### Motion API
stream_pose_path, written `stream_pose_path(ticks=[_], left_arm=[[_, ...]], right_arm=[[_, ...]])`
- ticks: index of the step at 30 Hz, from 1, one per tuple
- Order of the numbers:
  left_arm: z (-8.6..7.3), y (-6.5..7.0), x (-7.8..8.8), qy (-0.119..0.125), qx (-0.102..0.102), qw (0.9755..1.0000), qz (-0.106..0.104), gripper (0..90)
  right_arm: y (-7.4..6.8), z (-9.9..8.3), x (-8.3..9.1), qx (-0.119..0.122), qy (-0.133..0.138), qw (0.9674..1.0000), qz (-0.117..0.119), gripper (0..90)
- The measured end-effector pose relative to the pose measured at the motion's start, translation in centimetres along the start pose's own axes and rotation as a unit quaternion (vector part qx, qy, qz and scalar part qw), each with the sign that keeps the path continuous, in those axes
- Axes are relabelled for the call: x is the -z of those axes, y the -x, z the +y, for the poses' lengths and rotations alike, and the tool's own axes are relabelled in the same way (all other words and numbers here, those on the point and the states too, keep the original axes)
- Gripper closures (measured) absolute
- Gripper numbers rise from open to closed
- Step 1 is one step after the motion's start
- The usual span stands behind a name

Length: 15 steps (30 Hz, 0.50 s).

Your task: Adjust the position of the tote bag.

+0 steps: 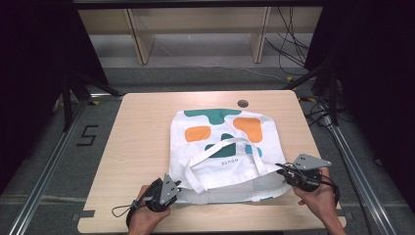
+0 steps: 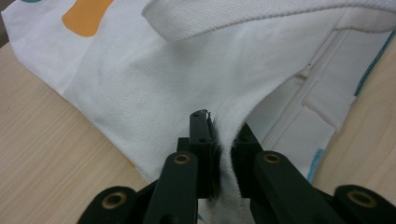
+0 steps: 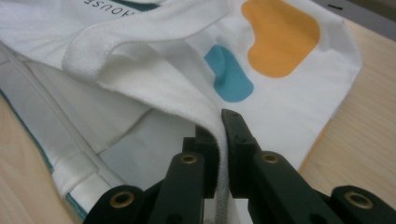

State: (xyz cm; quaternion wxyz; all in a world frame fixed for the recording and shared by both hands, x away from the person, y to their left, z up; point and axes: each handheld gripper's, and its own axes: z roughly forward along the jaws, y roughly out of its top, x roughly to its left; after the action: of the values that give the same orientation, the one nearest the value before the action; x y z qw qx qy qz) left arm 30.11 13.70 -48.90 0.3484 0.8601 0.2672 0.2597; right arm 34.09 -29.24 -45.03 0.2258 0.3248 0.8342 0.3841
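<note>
White tote bag (image 1: 222, 147) flat on table (image 1: 142, 147), mouth near front edge; left gripper (image 1: 172, 192) and right gripper (image 1: 283, 170) both clamp its rim; bare wood either side

The tote bag (image 1: 222, 147) is showing as white woven cloth, matt, with a coarse ribbed webbing handle (image 2: 261, 16). The worktop (image 1: 142, 147) is looking like pale, smooth wood-grain laminate. Each gripper's jaws are appearing as matt black plastic with brass-coloured rivets.
</note>
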Motion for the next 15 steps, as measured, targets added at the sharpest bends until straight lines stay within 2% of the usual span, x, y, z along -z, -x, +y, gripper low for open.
stream_pose_path(ticks=[1, 2, 3, 4, 5, 6, 7, 11, 12, 13, 15], left_arm=[[0.0, 0.0, 0.0, -0.002, -0.001, 1.0000, -0.005, 84.6], [0.0, 0.0, 0.0, -0.003, 0.000, 1.0000, -0.007, 85.0], [0.0, 0.2, -0.1, 0.010, 0.014, 0.9998, -0.006, 85.3], [0.0, 0.1, 0.0, 0.013, 0.006, 0.9999, -0.004, 85.5], [0.1, -0.2, 0.2, 0.004, -0.007, 0.9999, -0.011, 85.5], [0.1, -0.3, 0.3, 0.007, -0.005, 0.9998, -0.015, 85.5], [0.1, -0.4, 0.4, 0.015, 0.003, 0.9998, -0.016, 85.6], [0.1, -0.6, 0.8, 0.023, 0.008, 0.9996, -0.017, 85.5], [0.1, -0.5, 0.8, 0.026, 0.014, 0.9994, -0.017, 85.4], [0.0, -0.4, 0.7, 0.041, 0.037, 0.9983, -0.019, 85.4], [0.1, -0.6, 0.9, 0.044, 0.045, 0.9978, -0.022, 85.4]], right_arm=[[-0.2, -0.1, 0.0, -0.009, -0.005, 0.9999, 0.003, 85.5], [-0.1, -0.2, -0.1, 0.000, -0.005, 1.0000, 0.001, 85.2], [-0.1, -0.2, -0.2, 0.004, -0.011, 0.9999, 0.001, 84.7], [-0.1, -0.4, -0.1, 0.004, -0.011, 0.9999, 0.002, 84.6], [-0.1, -0.5, -0.1, 0.002, -0.012, 0.9999, 0.002, 84.6], [-0.2, -0.6, -0.1, -0.005, -0.014, 0.9999, 0.003, 84.5], [0.0, -0.7, 0.0, 0.001, -0.014, 0.9999, 0.005, 84.5], [0.0, -0.9, -0.1, -0.003, -0.018, 0.9998, 0.008, 85.9], [-0.1, -0.9, -0.1, -0.002, -0.020, 0.9998, 0.010, 86.1], [-0.1, -0.9, -0.1, -0.004, -0.019, 0.9998, 0.011, 86.4], [-0.2, -0.9, -0.2, -0.003, -0.021, 0.9997, 0.010, 87.0]])
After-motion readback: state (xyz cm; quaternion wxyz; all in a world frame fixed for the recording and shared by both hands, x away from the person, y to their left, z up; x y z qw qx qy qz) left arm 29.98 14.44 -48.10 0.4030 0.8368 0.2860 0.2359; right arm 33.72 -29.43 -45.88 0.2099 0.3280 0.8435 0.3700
